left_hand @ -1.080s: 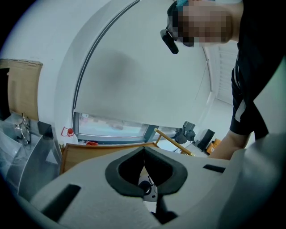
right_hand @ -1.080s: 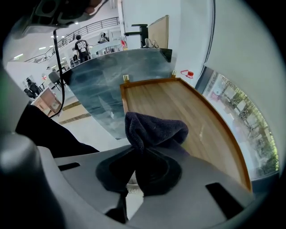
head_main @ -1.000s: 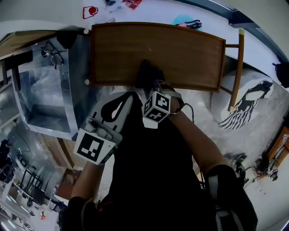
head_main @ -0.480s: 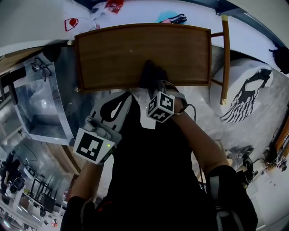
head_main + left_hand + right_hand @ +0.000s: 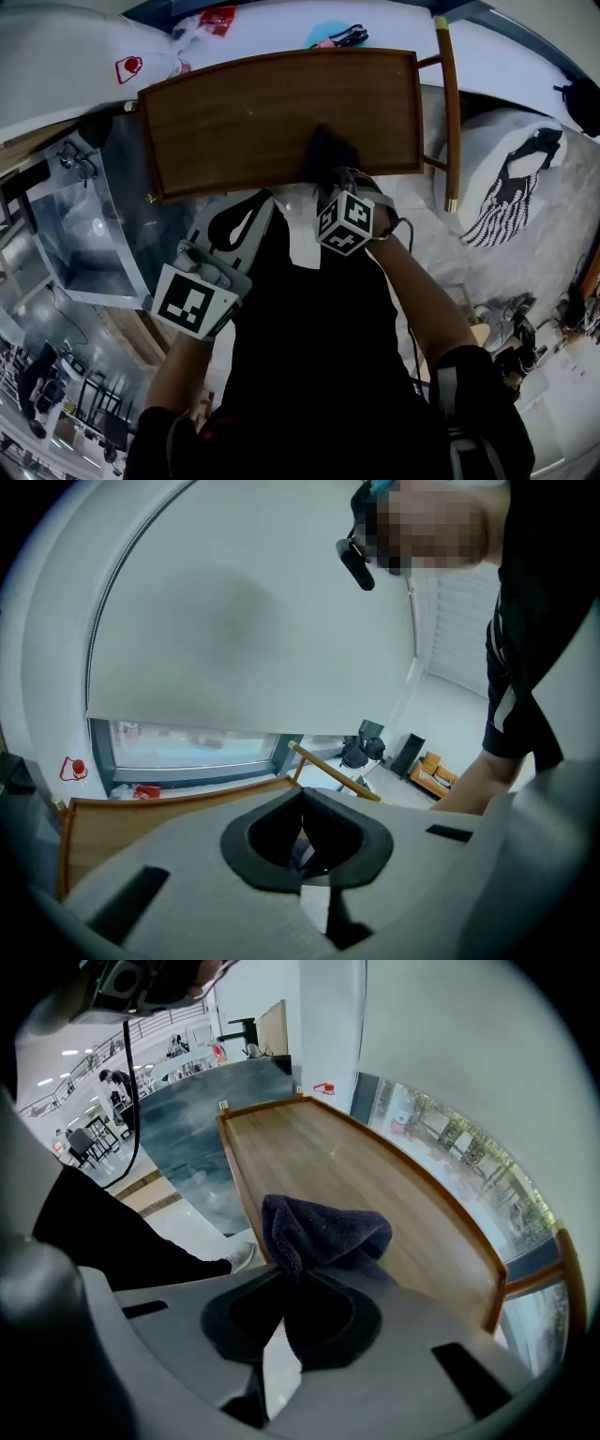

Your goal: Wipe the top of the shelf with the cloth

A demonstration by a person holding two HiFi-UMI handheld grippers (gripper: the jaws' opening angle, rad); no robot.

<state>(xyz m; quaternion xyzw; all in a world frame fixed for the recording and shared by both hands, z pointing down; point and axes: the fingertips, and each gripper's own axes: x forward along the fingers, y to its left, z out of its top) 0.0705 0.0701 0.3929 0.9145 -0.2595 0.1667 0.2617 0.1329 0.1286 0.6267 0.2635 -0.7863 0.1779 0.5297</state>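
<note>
Wooden shelf top point(image 5: 244, 112), with a raised rim all round, lies ahead of you, and the dark navy cloth point(image 5: 323, 1232) sits bunched at its near edge, a little right of the middle. Your right gripper point(image 5: 325, 183) holds that cloth: in the right gripper view its jaws are closed on a fold of the fabric, with the rest of the bundle mounded just beyond the tips and resting on the wood. Bare wood runs to the left and far side of the cloth. Your left gripper point(image 5: 265, 199) is held close to your body, just short of the shelf's near edge and left of the right gripper, touching nothing. In the left gripper view its jaws are together with nothing between them, and it is tilted upward toward a white roller blind point(image 5: 244, 621) and the window strip point(image 5: 187, 752) beneath it. Beside the shelf on the left stands a grey glossy unit point(image 5: 94, 234) with a pair of spectacles point(image 5: 75, 161) on it. At the right end a slim wooden rail point(image 5: 447, 103) stands just off the shelf. Below, the floor point(image 5: 450, 262) shows as pale marbled stone.
</note>
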